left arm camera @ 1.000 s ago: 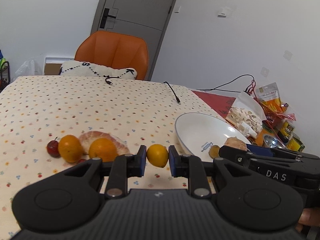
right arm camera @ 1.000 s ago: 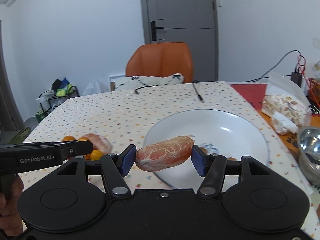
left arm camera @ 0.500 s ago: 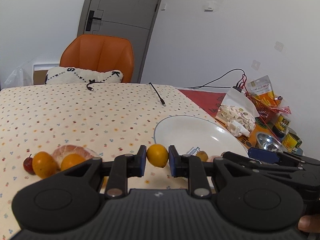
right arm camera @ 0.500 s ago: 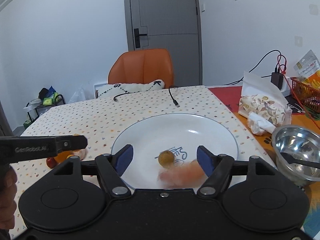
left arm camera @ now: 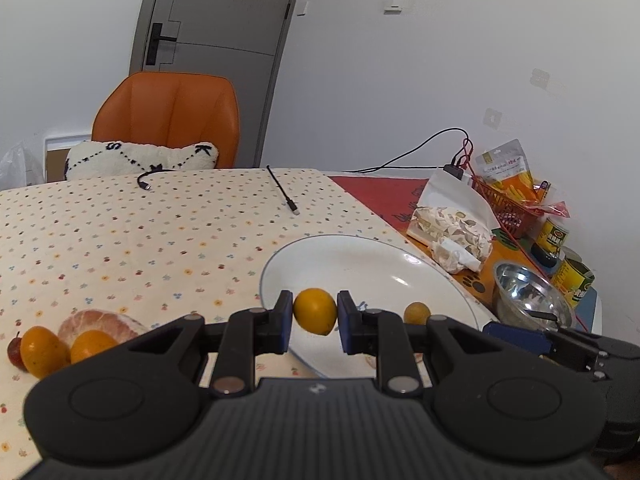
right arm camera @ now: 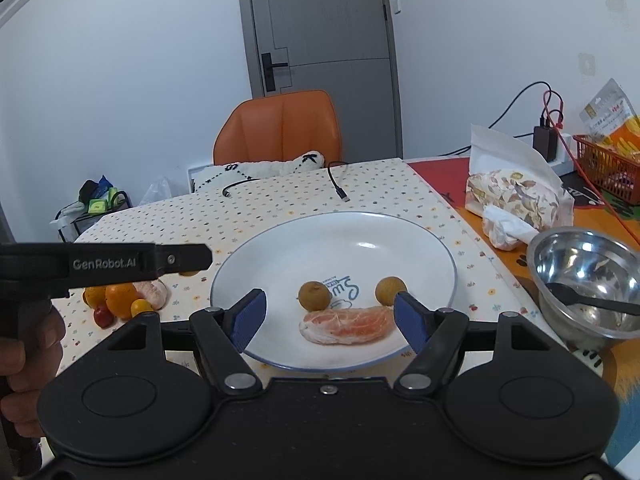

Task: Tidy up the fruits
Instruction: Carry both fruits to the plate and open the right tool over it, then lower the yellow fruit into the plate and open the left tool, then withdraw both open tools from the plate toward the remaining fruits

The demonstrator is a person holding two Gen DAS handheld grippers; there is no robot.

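— Cloth (left arm camera: 120,232): cream, dotted with small red, orange and blue sprigs. Plate (right arm camera: 304,248): white, thin blue rim, blue lettering in the middle.

— Noted. Chair (left arm camera: 168,120): orange. Cushion (left arm camera: 140,158): white, dark stitched lines and letters.

— Fruit segment (right arm camera: 347,325): pink-orange under pale skin. Two round fruits (right arm camera: 315,297): dull brown-yellow.

— Pads (right arm camera: 249,320): blue, on black. Small fruit (left arm camera: 315,311): bright orange-yellow.

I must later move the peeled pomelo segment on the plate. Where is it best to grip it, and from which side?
Probably across the thick middle of the pomelo segment, coming from above, one pad on each long side. It lies flat and lengthwise on the plate, it tapers at both ends, and it looks soft, so grip gently.
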